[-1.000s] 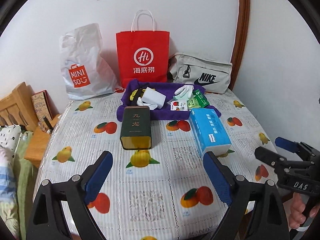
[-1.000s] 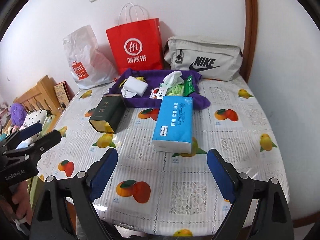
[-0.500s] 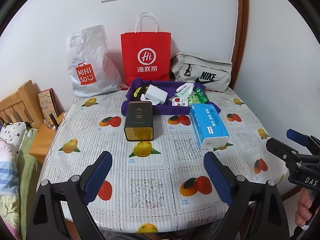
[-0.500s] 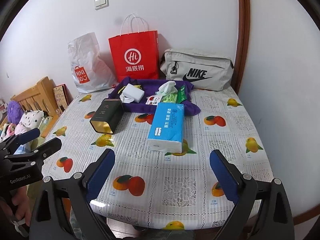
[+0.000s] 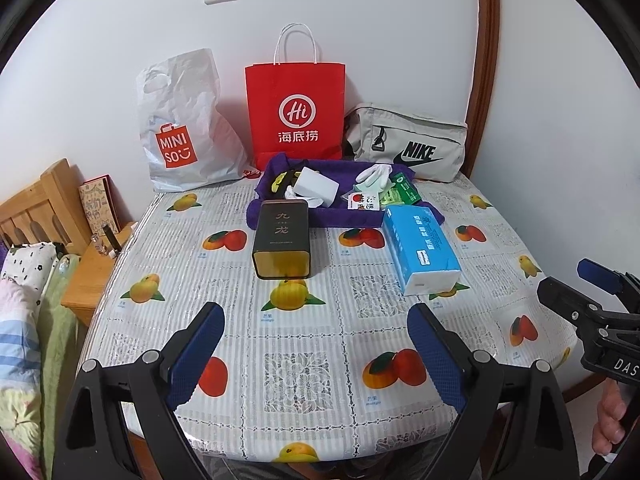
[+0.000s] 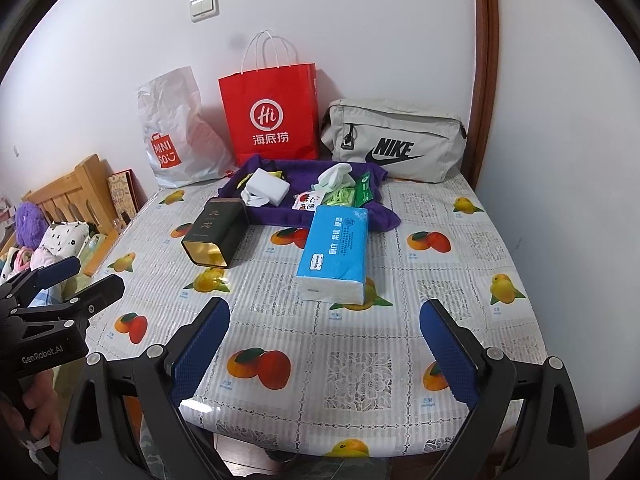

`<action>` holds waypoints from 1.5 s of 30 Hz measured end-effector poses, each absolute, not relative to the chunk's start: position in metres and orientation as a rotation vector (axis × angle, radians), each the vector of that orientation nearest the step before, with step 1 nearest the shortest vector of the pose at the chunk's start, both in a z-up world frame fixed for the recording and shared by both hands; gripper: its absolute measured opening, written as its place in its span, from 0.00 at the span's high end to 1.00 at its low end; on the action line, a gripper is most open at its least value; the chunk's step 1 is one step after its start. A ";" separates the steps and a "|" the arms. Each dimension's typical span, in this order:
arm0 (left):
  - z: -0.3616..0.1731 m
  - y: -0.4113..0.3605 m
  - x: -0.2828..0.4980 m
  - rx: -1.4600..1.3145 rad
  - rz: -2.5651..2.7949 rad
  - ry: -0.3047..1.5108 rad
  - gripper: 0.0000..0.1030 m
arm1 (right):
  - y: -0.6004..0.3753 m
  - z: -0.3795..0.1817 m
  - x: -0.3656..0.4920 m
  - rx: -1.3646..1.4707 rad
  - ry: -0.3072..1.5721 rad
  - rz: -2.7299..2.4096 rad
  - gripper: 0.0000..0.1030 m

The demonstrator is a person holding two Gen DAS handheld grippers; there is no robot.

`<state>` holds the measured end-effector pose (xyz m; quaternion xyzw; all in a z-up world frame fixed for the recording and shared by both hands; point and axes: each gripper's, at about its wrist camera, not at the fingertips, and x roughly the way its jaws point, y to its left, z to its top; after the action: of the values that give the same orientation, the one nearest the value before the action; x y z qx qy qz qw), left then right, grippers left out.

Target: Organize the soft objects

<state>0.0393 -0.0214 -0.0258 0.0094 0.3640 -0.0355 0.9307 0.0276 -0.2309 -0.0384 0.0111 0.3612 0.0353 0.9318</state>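
A purple cloth (image 5: 340, 214) (image 6: 280, 216) lies at the back of the table with a white sponge block (image 5: 318, 186) (image 6: 268, 190), white gloves (image 5: 374, 174) (image 6: 334, 176) and small packets on it. In front of it lie a blue tissue pack (image 5: 420, 248) (image 6: 336, 252) and a dark tin (image 5: 282, 238) (image 6: 214, 232) on its side. My left gripper (image 5: 316, 328) (image 6: 76, 276) hangs open over the near table edge, nothing between its fingers. My right gripper (image 6: 324, 324) (image 5: 576, 280) is open too, to its right.
A white Miniso bag (image 5: 180, 136), a red paper bag (image 5: 296, 116) and a grey Nike pouch (image 5: 408, 144) stand against the back wall. The table (image 5: 304, 380) has a fruit-print cover. A wooden bed frame (image 5: 36, 208) and bedding lie left. A wall lies right.
Both grippers have drawn back from the table, so more of the near edge shows and the objects look smaller. Nothing on the table has moved.
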 end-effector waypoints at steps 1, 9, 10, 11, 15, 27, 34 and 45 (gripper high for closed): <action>-0.026 -0.020 0.039 0.019 -0.072 0.745 0.10 | -0.231 -0.038 0.027 0.023 0.739 0.073 0.08; -0.026 -0.017 0.037 0.015 -0.069 0.747 0.10 | -0.227 -0.037 0.025 0.021 0.739 0.076 0.08; -0.026 -0.017 0.037 0.015 -0.067 0.748 0.10 | -0.227 -0.038 0.025 0.022 0.740 0.075 0.08; -0.026 -0.016 0.037 0.014 -0.068 0.747 0.10 | -0.227 -0.038 0.025 0.023 0.739 0.076 0.08; -0.026 -0.017 0.037 0.014 -0.068 0.747 0.10 | -0.227 -0.038 0.023 0.024 0.738 0.075 0.08; -0.028 -0.017 0.035 0.010 -0.063 0.752 0.10 | -0.228 -0.038 0.023 0.026 0.737 0.076 0.08; -0.028 -0.017 0.035 0.010 -0.064 0.753 0.10 | -0.229 -0.037 0.022 0.030 0.735 0.074 0.08; -0.028 -0.019 0.032 0.011 -0.063 0.753 0.10 | -0.229 -0.036 0.021 0.030 0.732 0.073 0.08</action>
<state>0.0317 -0.0194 -0.0285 0.0052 0.3678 -0.0305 0.9294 0.0212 -0.2291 -0.0364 0.0148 0.3579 0.0359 0.9330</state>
